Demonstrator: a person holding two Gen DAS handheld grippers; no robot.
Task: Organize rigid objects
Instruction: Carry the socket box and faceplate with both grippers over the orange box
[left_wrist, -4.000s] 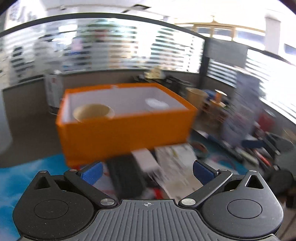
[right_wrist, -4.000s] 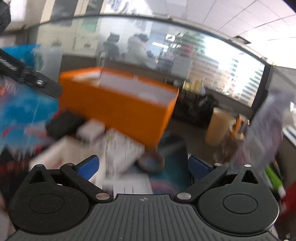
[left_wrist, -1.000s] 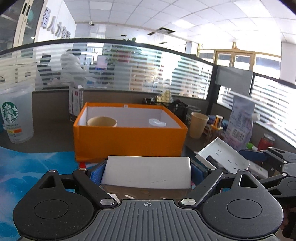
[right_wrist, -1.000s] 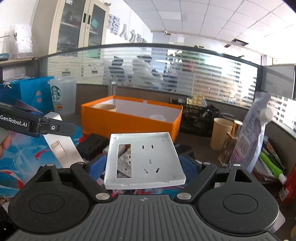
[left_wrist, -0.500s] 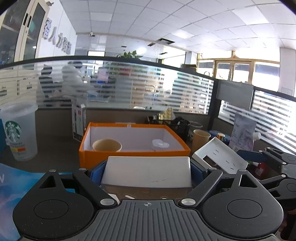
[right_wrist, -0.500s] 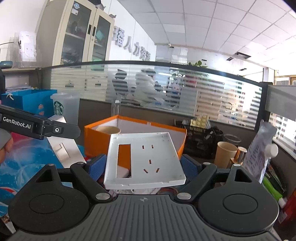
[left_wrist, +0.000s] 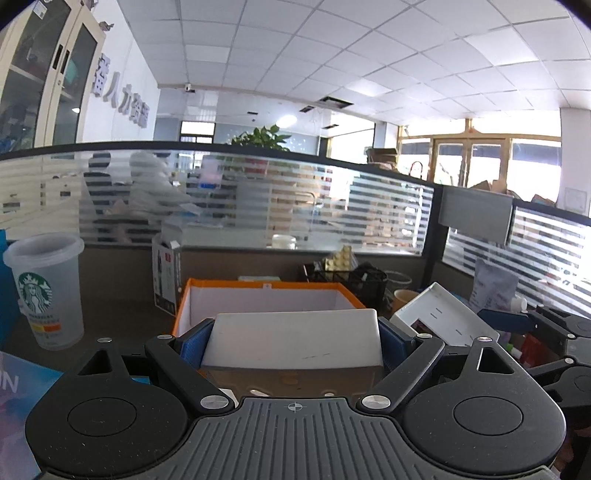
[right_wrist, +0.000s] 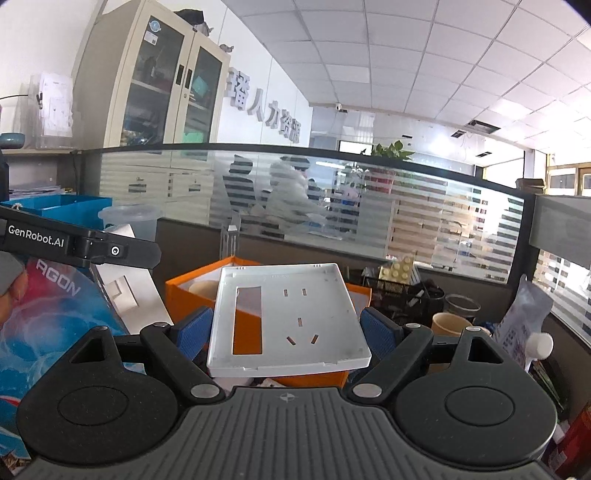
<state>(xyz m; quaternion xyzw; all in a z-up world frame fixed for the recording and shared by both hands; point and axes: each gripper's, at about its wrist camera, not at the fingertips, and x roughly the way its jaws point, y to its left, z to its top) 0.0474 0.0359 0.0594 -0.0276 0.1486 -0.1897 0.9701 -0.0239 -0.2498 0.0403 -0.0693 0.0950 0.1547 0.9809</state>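
Observation:
My left gripper (left_wrist: 293, 341) is shut on a white switch plate (left_wrist: 295, 338), held flat above the near edge of the orange box (left_wrist: 258, 291). My right gripper (right_wrist: 286, 332) is shut on a white socket cover plate (right_wrist: 291, 317) with a rectangular cutout and pin slots, held up in front of the orange box (right_wrist: 192, 295). The socket plate also shows in the left wrist view (left_wrist: 443, 317), and the left gripper's switch plate shows in the right wrist view (right_wrist: 129, 295). A paper cup (right_wrist: 203, 288) sits inside the box.
A Starbucks plastic cup (left_wrist: 46, 291) stands at the left. A blue printed mat (right_wrist: 48, 314) covers the desk. A black wire basket (left_wrist: 351, 284), a paper cup (right_wrist: 448, 325) and a plastic pouch (right_wrist: 524, 325) crowd the right. A frosted glass partition runs behind.
Both grippers have risen with their plates and moved closer to the orange box; its inside is now partly hidden behind the held plates. Four seconds ago both grippers were open and empty.

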